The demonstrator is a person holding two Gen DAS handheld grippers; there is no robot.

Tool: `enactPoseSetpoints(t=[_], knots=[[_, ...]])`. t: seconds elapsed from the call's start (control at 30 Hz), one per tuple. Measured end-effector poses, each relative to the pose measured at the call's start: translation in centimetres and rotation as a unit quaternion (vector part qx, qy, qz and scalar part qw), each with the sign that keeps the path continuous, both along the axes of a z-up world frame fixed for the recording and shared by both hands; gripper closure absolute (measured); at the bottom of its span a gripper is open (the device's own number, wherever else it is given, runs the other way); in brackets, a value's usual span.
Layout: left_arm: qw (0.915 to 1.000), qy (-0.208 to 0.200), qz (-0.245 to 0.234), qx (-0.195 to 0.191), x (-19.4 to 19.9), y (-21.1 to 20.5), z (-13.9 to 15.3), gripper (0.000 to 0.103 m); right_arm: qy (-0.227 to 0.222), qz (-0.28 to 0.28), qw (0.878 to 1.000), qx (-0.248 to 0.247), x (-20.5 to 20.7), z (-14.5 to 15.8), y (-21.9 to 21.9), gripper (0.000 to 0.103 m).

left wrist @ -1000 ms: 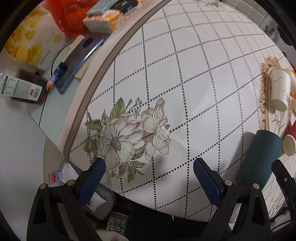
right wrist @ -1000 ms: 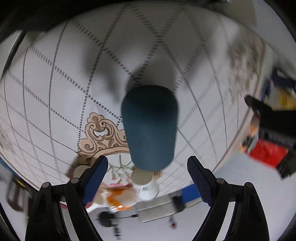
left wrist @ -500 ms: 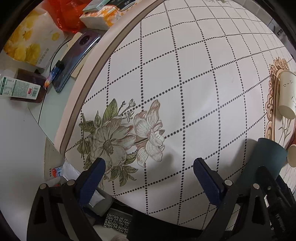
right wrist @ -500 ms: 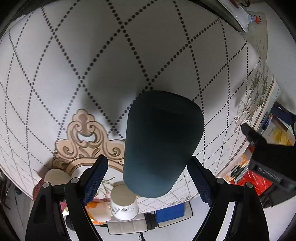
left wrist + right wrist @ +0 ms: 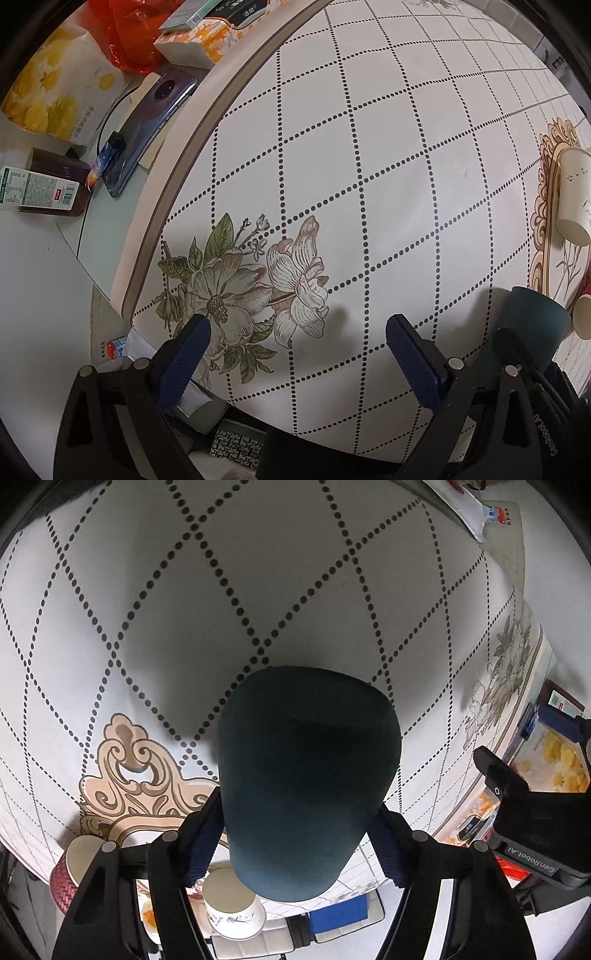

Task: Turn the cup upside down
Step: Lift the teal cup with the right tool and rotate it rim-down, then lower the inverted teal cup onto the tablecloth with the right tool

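Between the right tongs (image 5: 297, 843), matte dark-teal cup (image 5: 306, 775)

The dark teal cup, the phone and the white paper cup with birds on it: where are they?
dark teal cup (image 5: 306, 775): right wrist view, middle of its side wall.
phone (image 5: 147, 136): left wrist view, middle of its back.
white paper cup (image 5: 574, 195): left wrist view, its side.

Ahead of your left tongs (image 5: 295, 343), spread wide, the counter (image 5: 369, 166) lies bare across the dotted cloth, giving you free passage forward. To their right stands the dark teal cup (image 5: 532, 321), with your right tongs (image 5: 295, 834) closed on its sides, blocking that way. Beyond it a white paper cup (image 5: 574, 199) and a red paper cup (image 5: 70, 867) crowd the patterned edge. A phone (image 5: 147, 129) and boxes lie past the counter's left rim.
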State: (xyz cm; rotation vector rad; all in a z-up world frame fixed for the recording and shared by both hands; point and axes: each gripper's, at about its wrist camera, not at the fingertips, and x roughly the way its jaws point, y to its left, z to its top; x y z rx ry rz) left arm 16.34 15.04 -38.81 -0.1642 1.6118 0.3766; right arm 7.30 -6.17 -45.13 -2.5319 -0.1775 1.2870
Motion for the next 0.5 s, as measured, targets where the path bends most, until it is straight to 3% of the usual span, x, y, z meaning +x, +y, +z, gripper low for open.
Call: enactPoseSetpoints(t=[0.3,0.5], knots=[[0.9998,-0.006,-0.019,0.006,0.3,0.9,0.5,0.005,0.012,-0.098,0.995,0.015,-2.5,0.9,1.9,0.03],[0.9987,-0.009,-0.049,0.01,-0.4,-0.8,1.5,0.006,0.045,-0.257,0.965,0.024,-2.1,2.5,3.2,0.03]])
